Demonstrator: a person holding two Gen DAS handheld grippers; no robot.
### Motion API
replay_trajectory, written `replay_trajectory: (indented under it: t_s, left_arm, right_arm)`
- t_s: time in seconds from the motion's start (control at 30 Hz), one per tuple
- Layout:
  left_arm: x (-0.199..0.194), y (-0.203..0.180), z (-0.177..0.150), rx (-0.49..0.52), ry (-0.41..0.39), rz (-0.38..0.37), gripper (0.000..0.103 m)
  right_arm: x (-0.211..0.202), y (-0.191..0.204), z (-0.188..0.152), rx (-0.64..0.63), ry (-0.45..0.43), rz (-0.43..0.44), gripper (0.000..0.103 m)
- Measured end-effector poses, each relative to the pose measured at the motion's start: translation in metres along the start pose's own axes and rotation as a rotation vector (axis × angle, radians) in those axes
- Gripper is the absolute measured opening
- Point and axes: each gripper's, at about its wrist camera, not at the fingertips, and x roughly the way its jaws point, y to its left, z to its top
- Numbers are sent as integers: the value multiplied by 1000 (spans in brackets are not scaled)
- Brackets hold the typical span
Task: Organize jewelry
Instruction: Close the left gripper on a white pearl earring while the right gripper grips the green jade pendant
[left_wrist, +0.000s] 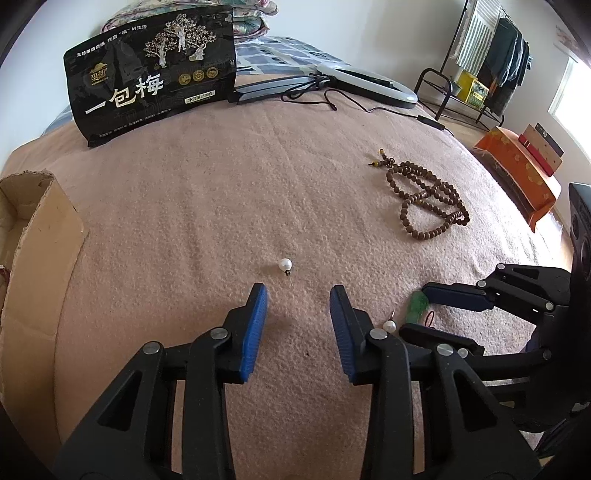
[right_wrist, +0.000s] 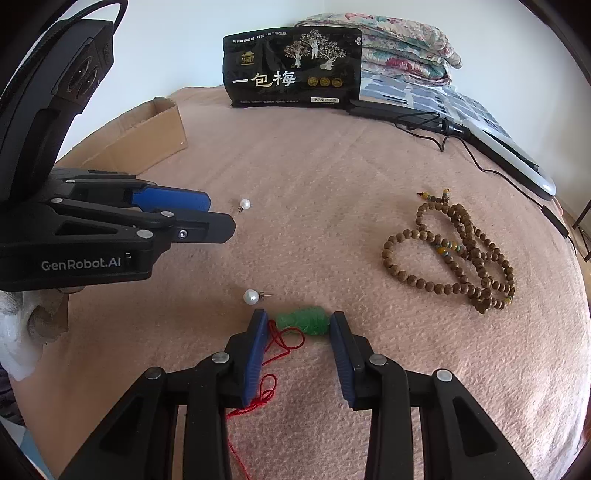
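Observation:
A green pendant (right_wrist: 303, 321) on a red cord (right_wrist: 284, 341) lies on the pink blanket, right between the fingertips of my right gripper (right_wrist: 298, 319). The jaws stand open, with a thin gap left of the pendant. One pearl earring (right_wrist: 251, 296) rests just left of that gripper. My left gripper (left_wrist: 298, 293) is open with nothing between its fingers. A second pearl earring (left_wrist: 285, 264) lies just ahead of its tips. Brown wooden prayer beads (left_wrist: 428, 199) are coiled farther off to the right. The right gripper (left_wrist: 413, 308) shows at the right of the left wrist view, by the pendant (left_wrist: 419, 304).
An open cardboard box (left_wrist: 37, 258) sits at the left edge of the bed. A black snack bag (left_wrist: 151, 74) stands at the back, beside a ring lamp (left_wrist: 365, 81) with a trailing cable. Folded quilts (right_wrist: 399, 40) are stacked behind. An orange box (left_wrist: 517, 173) stands off the bed at right.

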Motion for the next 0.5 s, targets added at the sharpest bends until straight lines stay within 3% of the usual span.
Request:
replay_trajectory:
  t_s: [0.5]
  left_arm:
    - [21,4,10,14,-20,27,19]
  right_arm:
    - [1,-6,1,-5,-3,9,34]
